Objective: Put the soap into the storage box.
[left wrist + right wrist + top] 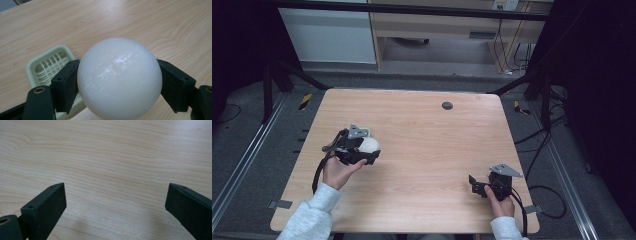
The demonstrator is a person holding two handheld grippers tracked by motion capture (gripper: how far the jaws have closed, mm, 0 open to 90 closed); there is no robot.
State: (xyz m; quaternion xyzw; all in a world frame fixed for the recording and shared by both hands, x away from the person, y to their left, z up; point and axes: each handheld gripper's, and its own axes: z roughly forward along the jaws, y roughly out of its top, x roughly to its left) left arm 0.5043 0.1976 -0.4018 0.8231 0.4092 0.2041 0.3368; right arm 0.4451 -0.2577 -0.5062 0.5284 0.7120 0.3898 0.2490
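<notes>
A smooth white ball (119, 78) sits between the two black jaws of my left gripper (118, 82), which is shut on it. From the high view the ball (370, 145) and left gripper (362, 150) are over the left half of the wooden table. Under and behind the ball lies a pale green slotted tray (48, 66), partly hidden by the left jaw. My right gripper (116, 197) stands open near the table's front right with bare wood between its jaws; the high view shows it (479, 186) held by a hand.
A small dark round grommet (447, 105) is set in the table (427, 150) near the far edge. Cables trail from both grippers off the table sides. Black frame posts stand at the far corners.
</notes>
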